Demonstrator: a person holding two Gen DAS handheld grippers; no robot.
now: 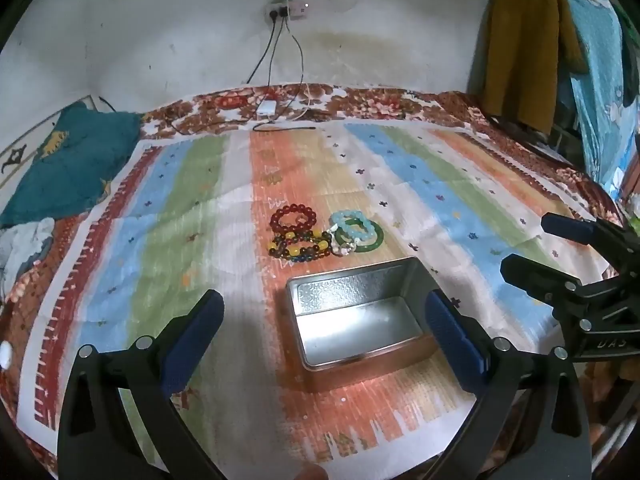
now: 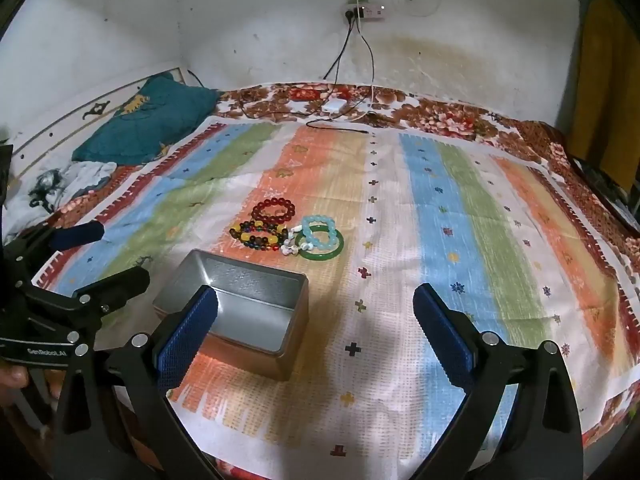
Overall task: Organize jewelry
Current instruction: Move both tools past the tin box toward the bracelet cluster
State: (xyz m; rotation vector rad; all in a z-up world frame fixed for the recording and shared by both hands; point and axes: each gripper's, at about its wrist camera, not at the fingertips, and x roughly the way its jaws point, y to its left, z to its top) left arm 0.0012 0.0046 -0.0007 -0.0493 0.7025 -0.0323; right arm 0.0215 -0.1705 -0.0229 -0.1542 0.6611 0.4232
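A heap of bracelets lies on the striped cloth: a dark red bead bracelet (image 1: pixel 293 219) (image 2: pixel 274 210), a multicoloured bead bracelet (image 1: pixel 298 246) (image 2: pixel 259 236), a pale blue bead bracelet (image 1: pixel 352 222) (image 2: pixel 318 232), a green bangle (image 1: pixel 360 238) (image 2: pixel 322 248) and a small white piece (image 1: pixel 343 247) (image 2: pixel 292 246). An open empty metal tin (image 1: pixel 356 316) (image 2: pixel 244 312) stands just in front of them. My left gripper (image 1: pixel 324 332) is open, above the tin. My right gripper (image 2: pixel 316 332) is open and empty, to the right of the tin. Each gripper shows in the other's view: right (image 1: pixel 560 256), left (image 2: pixel 88 256).
The striped cloth (image 1: pixel 160 240) (image 2: pixel 480 240) covers a bed with a floral sheet. A teal pillow (image 1: pixel 68 168) (image 2: pixel 152 124) lies at the far left. Cables and a white charger (image 1: pixel 267 108) (image 2: pixel 334 106) lie at the far edge by the wall. Clothes (image 1: pixel 560 60) hang at the right.
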